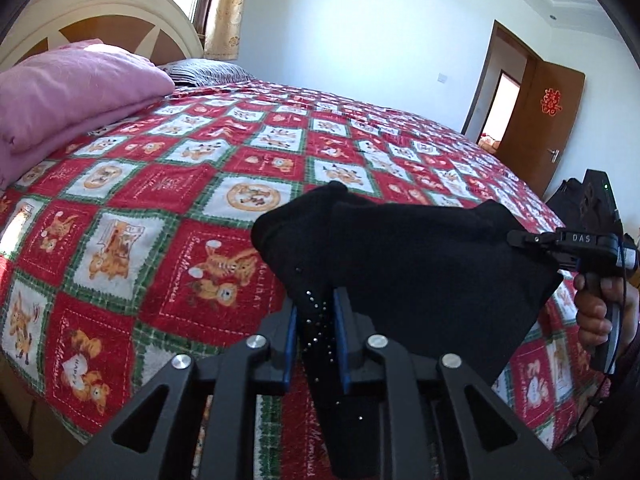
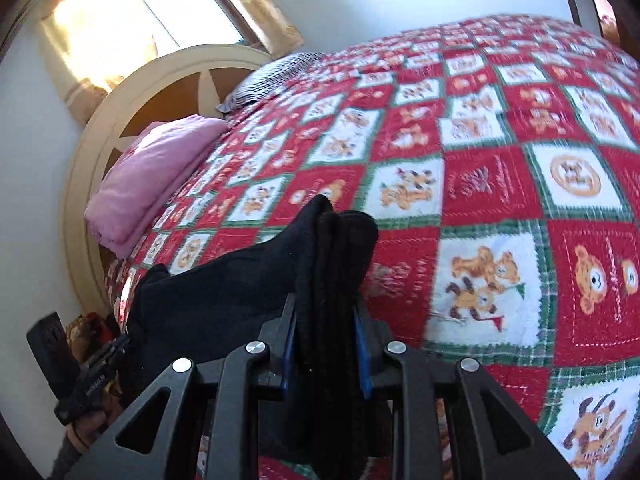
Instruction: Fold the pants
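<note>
The black pants hang stretched between my two grippers above the bed. My left gripper is shut on one end of the pants, with cloth bunched between its blue pads. My right gripper shows at the right of the left wrist view, clamped on the other end. In the right wrist view my right gripper is shut on a thick folded bunch of the pants. The left gripper shows at the lower left there, holding the far end.
The bed has a red, white and green patchwork quilt with bear pictures. A folded pink blanket lies near the cream headboard. A striped pillow lies beyond it. An open brown door is at the right.
</note>
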Demonstrator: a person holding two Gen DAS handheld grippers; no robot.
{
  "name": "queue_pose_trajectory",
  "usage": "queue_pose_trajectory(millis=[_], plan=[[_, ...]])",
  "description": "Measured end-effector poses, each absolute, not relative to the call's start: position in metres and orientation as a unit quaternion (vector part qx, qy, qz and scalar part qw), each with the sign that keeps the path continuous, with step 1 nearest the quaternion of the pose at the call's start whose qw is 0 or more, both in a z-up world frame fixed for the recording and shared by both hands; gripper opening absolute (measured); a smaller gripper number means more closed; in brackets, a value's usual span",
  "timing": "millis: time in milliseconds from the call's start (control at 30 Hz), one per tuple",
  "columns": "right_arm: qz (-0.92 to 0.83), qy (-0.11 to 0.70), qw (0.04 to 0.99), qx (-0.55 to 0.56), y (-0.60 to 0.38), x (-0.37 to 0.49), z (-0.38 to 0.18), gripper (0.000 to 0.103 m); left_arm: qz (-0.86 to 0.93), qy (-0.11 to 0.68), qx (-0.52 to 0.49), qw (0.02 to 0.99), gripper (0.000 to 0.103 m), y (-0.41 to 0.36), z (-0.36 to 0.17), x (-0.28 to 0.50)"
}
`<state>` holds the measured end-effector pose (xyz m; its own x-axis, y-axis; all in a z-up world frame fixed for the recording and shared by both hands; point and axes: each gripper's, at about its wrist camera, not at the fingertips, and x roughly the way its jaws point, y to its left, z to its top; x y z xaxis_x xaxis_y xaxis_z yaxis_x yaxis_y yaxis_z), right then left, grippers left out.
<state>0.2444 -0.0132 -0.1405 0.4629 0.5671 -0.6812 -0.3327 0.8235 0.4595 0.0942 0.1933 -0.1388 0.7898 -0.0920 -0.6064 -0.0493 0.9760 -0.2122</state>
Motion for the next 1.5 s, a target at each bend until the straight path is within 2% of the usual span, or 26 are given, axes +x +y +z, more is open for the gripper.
queue_pose_trajectory(millis=[233, 333, 467, 600, 833, 867, 967, 1000, 1333, 1467, 1500], plan=[[0.25, 0.455, 0.843, 0.139, -0.017, 0.249, -0.152, 0.033, 0.012, 0.326, -0.076, 0.942, 0.031, 0.188, -0.138, 0.092], [0.246, 0.456, 0.844, 0.138, -0.018, 0.25, -0.152, 0.035, 0.024, 0.327, -0.066, 0.942, 0.038, 0.188, -0.137, 0.092], [0.24, 0.456, 0.848, 0.126, -0.018, 0.25, -0.151, 0.037, 0.027, 0.325, -0.06, 0.944, 0.04, 0.187, -0.136, 0.09], [0.232, 0.455, 0.851, 0.12, -0.019, 0.25, -0.151, 0.043, 0.034, 0.326, -0.056, 0.943, 0.048, 0.187, -0.136, 0.09], [0.228, 0.458, 0.851, 0.119, -0.021, 0.251, -0.153, 0.047, 0.036, 0.331, -0.052, 0.941, 0.048, 0.184, -0.137, 0.09], [0.227, 0.459, 0.851, 0.12, -0.021, 0.251, -0.153, 0.048, 0.038, 0.332, -0.051, 0.941, 0.053, 0.184, -0.136, 0.09], [0.216, 0.458, 0.854, 0.119, -0.025, 0.249, -0.149, 0.057, 0.058, 0.324, -0.045, 0.943, 0.076, 0.183, -0.13, 0.087], [0.21, 0.454, 0.858, 0.119, -0.029, 0.246, -0.146, 0.059, 0.06, 0.319, -0.045, 0.945, 0.08, 0.183, -0.127, 0.085], [0.171, 0.425, 0.88, 0.129, -0.071, 0.223, -0.121, 0.064, 0.058, 0.302, -0.039, 0.951, 0.083, 0.17, -0.106, 0.08], [0.177, 0.417, 0.881, 0.134, -0.08, 0.207, -0.111, 0.064, 0.066, 0.286, -0.033, 0.956, 0.096, 0.162, -0.09, 0.074], [0.178, 0.412, 0.883, 0.134, -0.083, 0.2, -0.106, 0.064, 0.066, 0.278, -0.031, 0.958, 0.096, 0.16, -0.085, 0.071]])
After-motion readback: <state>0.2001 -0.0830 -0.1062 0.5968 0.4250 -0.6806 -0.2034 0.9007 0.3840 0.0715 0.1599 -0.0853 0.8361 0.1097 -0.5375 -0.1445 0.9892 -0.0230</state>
